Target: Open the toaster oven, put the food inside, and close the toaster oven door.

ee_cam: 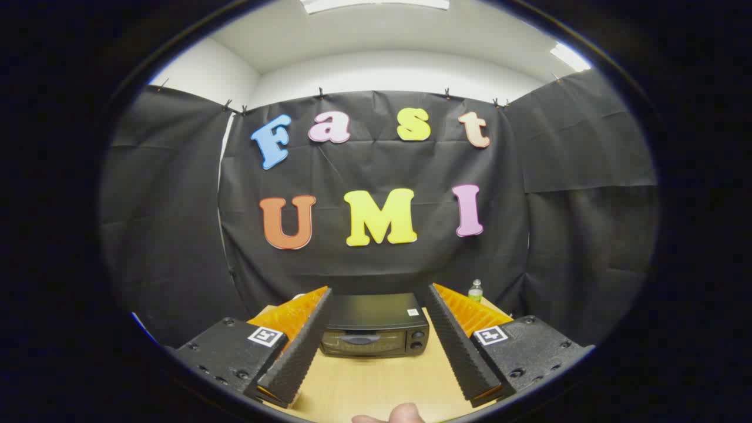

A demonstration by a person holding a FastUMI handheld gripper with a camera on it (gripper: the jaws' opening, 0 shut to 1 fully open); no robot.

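Observation:
A black toaster oven (376,333) stands on the wooden table (382,382), beyond the fingers and framed between them. Its glass door with a handle faces me and is shut; two knobs sit at its right side. My gripper (379,294) is open, with its two ribbed black fingers (302,346) spread wide and nothing between them. A pale rounded object (396,415), partly cut off, lies on the table close below the fingers; I cannot tell whether it is the food or a fingertip.
A small bottle with a green label (475,290) stands on the table behind the right finger, near the black cloth wall. Bare wooden tabletop lies between the fingers in front of the oven.

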